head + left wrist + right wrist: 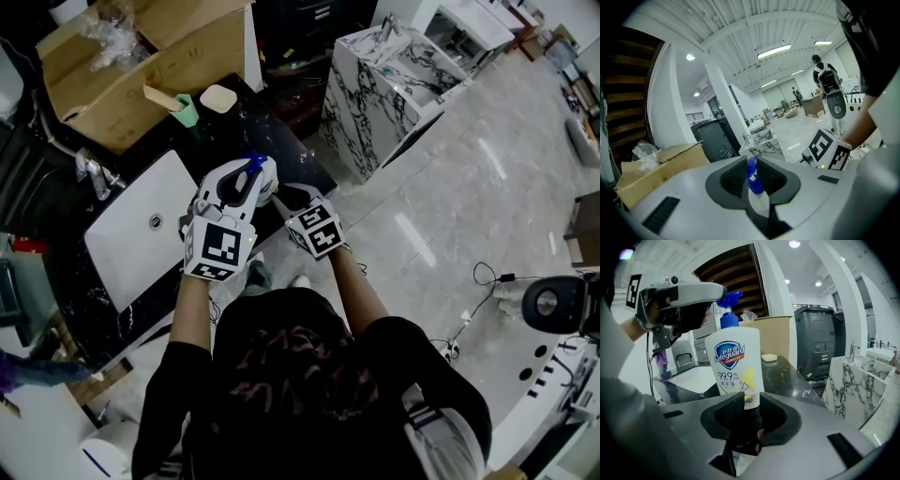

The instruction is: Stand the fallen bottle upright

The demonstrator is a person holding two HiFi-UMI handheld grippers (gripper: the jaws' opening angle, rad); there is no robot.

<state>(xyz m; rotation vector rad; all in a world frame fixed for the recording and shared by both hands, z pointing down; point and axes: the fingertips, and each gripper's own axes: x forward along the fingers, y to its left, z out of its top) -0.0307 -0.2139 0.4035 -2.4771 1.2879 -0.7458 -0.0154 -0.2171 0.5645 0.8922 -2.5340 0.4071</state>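
Bottle (733,362) upright by sink (141,234): your right tool (751,404) clamps its base, left tool (750,162) loose around pump (729,310).

Bright ceiling strip lights (774,50); fisheye edges dark, warped.

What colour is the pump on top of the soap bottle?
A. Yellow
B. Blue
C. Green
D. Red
B: in the right gripper view, the pump on top of the upright white soap bottle is plainly blue.
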